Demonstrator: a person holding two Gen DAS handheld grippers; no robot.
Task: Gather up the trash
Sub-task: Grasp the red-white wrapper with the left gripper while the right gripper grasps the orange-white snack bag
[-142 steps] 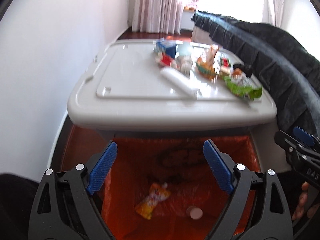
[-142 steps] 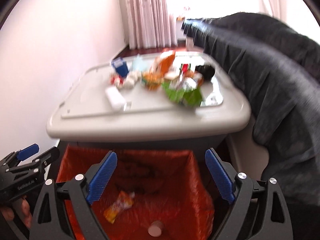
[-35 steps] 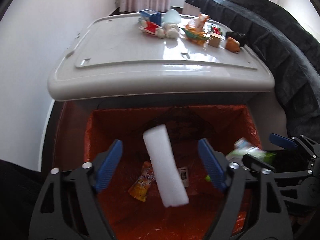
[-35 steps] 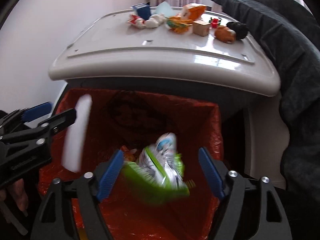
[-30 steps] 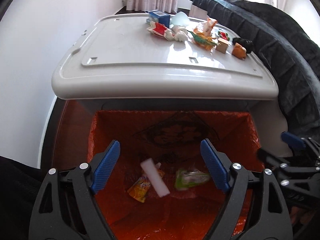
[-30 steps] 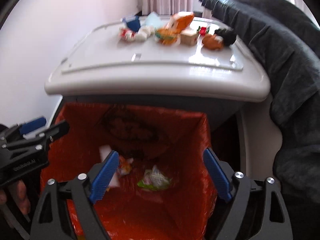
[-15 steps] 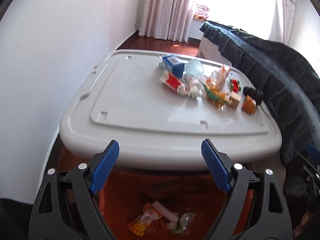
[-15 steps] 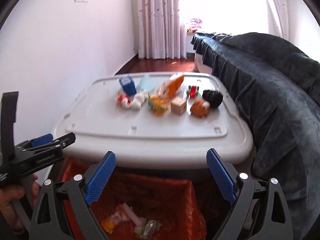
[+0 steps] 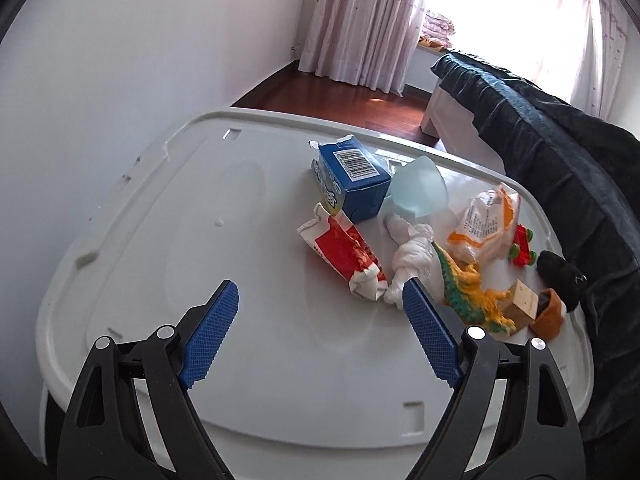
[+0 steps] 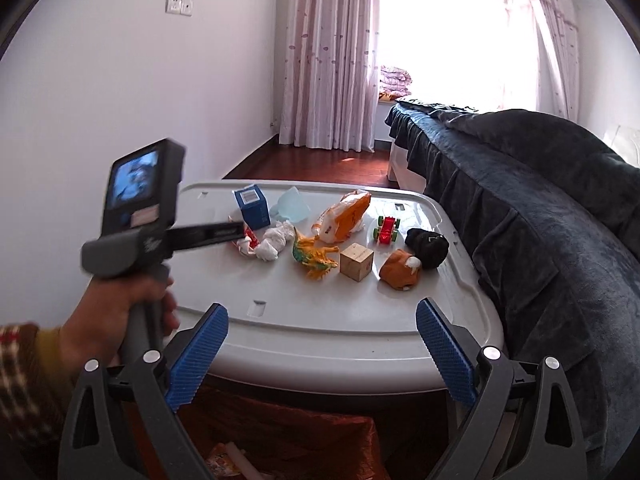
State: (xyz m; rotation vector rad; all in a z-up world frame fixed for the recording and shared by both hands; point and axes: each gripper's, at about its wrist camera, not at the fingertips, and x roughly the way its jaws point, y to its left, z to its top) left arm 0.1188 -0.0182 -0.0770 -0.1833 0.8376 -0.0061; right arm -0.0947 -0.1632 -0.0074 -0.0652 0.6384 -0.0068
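- Left gripper [image 9: 320,332]: jaws spread wide, holding nothing, over the grey lid [image 9: 200,240], just short of the red-and-white wrapper [image 9: 344,258].
- Right gripper [image 10: 322,354]: jaws wide apart, holding nothing, at the lid's near edge.
- Blue carton [image 9: 350,178], crumpled tissue [image 9: 412,258], orange bag [image 10: 344,216]: clustered on the lid.
- Orange trash bag [image 10: 280,436]: below the lid.

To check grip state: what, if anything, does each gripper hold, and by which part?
Nothing. The left gripper and right gripper are both open and empty above the lid.
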